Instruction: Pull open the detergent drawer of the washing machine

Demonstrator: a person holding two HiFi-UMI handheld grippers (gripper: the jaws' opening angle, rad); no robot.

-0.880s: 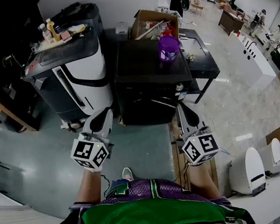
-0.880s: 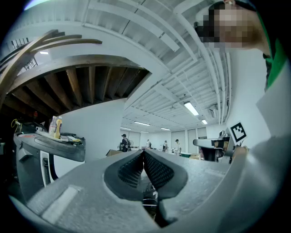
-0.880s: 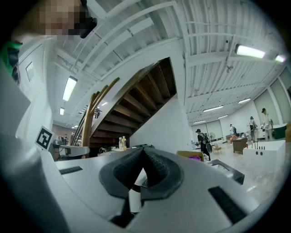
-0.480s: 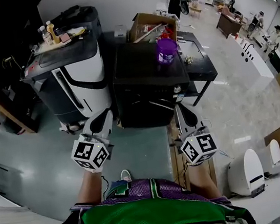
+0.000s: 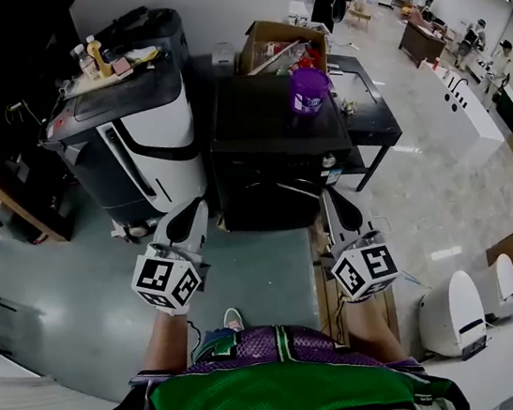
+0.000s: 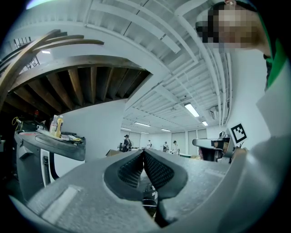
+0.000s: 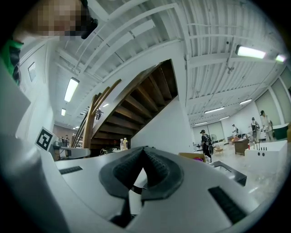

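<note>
Workshop hall, cardboard box [image 5: 273, 40], black table [image 5: 377, 122], ceiling strip light [image 7: 251, 52]

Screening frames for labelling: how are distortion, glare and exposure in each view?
Head view: strong fisheye bending, black washing machine underexposed, glare patches on floor. Left gripper view: round dark vignette, ceiling beams curved. Right gripper view: same vignette, ceiling lamp blown out.

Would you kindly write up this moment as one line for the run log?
left gripper: shut, empty | right gripper: shut, empty | black machine: ahead, untouched | purple cup: on machine top
</note>
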